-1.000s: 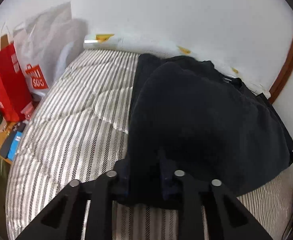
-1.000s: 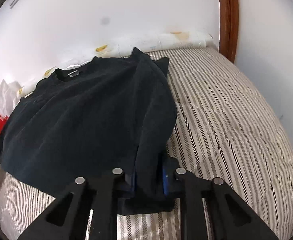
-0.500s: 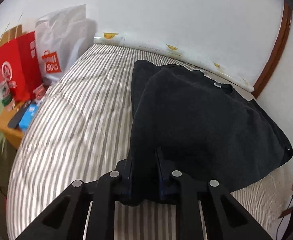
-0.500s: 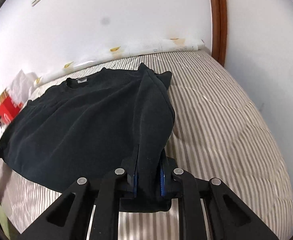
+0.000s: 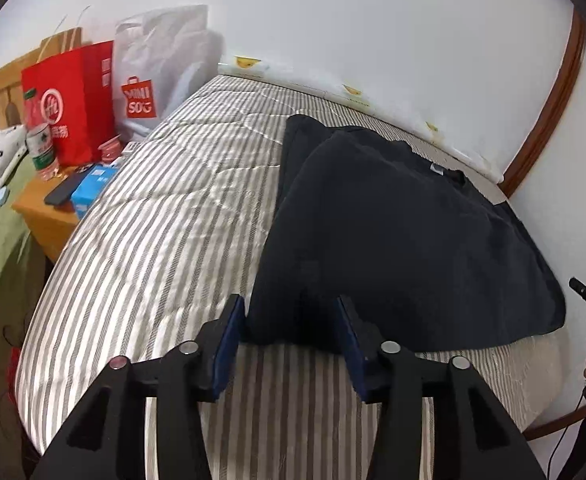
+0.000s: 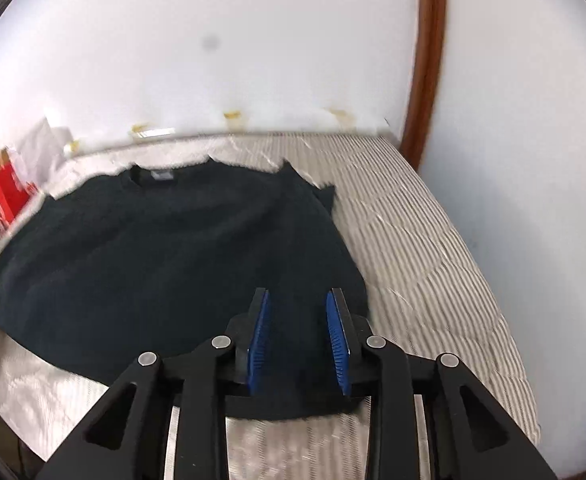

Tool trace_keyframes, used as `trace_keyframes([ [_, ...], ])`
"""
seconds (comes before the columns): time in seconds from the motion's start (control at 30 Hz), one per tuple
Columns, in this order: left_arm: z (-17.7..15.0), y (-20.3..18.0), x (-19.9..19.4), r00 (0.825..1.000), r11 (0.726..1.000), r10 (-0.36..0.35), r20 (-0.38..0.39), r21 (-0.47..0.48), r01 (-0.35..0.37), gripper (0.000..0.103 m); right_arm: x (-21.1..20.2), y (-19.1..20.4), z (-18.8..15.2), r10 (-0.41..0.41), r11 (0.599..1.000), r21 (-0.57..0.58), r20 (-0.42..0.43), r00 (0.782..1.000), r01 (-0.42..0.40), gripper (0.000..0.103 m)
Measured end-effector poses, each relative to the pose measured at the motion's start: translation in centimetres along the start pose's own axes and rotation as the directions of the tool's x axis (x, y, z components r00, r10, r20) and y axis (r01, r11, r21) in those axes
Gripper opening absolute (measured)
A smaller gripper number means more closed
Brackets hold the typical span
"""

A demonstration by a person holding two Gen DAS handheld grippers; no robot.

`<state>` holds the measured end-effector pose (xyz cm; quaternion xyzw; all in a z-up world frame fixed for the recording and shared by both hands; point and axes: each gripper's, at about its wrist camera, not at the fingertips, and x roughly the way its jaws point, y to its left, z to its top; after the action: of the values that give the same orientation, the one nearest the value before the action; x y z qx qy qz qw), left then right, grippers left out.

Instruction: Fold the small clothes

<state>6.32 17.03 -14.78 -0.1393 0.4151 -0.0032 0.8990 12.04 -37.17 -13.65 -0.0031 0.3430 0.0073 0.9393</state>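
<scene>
A dark navy sweater point(image 5: 393, 232) lies spread on a bed point(image 5: 165, 216) covered in grey-and-white stripes, its collar toward the white wall point(image 5: 373, 32) and its hem toward the camera. Half a second ago both grippers were clamped on the hem; now both have let go. The left gripper point(image 5: 291, 332) is spread wide, the sweater's near left corner lying loose between its blue pads. The right gripper point(image 6: 299, 336) is likewise parted at the near right corner, the cloth resting between its pads without being pinched. The fabric has settled flatter against the bed. Left of the bed, a red shopping bag point(image 5: 69, 100) and a white shopping bag point(image 5: 157, 68) stand on a wooden nightstand point(image 5: 41, 216).
</scene>
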Motion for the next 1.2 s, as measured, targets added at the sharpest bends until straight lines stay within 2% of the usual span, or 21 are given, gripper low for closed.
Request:
trace_keyframes([
  [0.13,-1.9,1.0,-0.8,0.998,0.996,-0.067,-0.017,-0.065,0.065,0.051,-0.4,3.7,1.3,0.067,0.997,-0.025,0.052,0.996,-0.066,0.034],
  [0.3,-4.4,1.6,-0.7,0.99,0.983,-0.142,-0.025,-0.118,0.139,0.052,1.6,9.2,0.3,0.154,0.985,-0.08,0.027,0.988,-0.151,0.036],
  [0.5,-3.8,1.3,0.5,0.979,0.965,-0.2,0.023,-0.169,0.201,0.053,5.2,13.0,-2.4,0.172,0.979,-0.096,-0.083,0.982,-0.179,0.036],
  [0.6,-2.6,1.0,1.8,0.976,0.954,-0.212,0.047,-0.208,0.218,0.053,5.1,13.8,-3.5,0.141,0.978,-0.15,-0.054,0.989,-0.148,0.035],
  [0.73,-1.1,1.1,3.3,0.975,0.94,-0.214,0.068,-0.257,0.224,0.053,4.2,12.8,-3.6,0.177,0.974,-0.133,-0.062,0.982,-0.184,0.036],
  [0.83,0.2,0.8,4.2,0.98,0.942,-0.188,0.059,-0.271,0.197,0.05,3.6,11.6,-3.4,0.162,0.977,-0.128,-0.054,0.985,-0.168,0.036],
  [0.9,0.8,0.7,4.4,0.987,0.949,-0.156,0.051,-0.27,0.164,0.035,3.3,10.8,-3.3,0.164,0.979,-0.115,-0.051,0.985,-0.169,0.036],
  [0.97,1.2,0.4,4.3,0.989,0.953,-0.14,0.056,-0.264,0.15,0.028,3.0,9.9,-3.2,0.169,0.98,-0.097,-0.048,0.984,-0.173,0.036],
  [1.07,1.8,-0.7,3.2,0.989,0.966,-0.118,0.094,-0.218,0.136,0.02,2.4,9.0,-3.1,0.162,0.983,-0.085,-0.032,0.986,-0.164,0.036],
  [1.2,3.0,-3.8,1.0,0.984,0.987,-0.098,0.15,-0.114,0.116,0.017,1.6,7.7,-2.9,0.154,0.986,-0.056,-0.021,0.988,-0.155,0.036],
])
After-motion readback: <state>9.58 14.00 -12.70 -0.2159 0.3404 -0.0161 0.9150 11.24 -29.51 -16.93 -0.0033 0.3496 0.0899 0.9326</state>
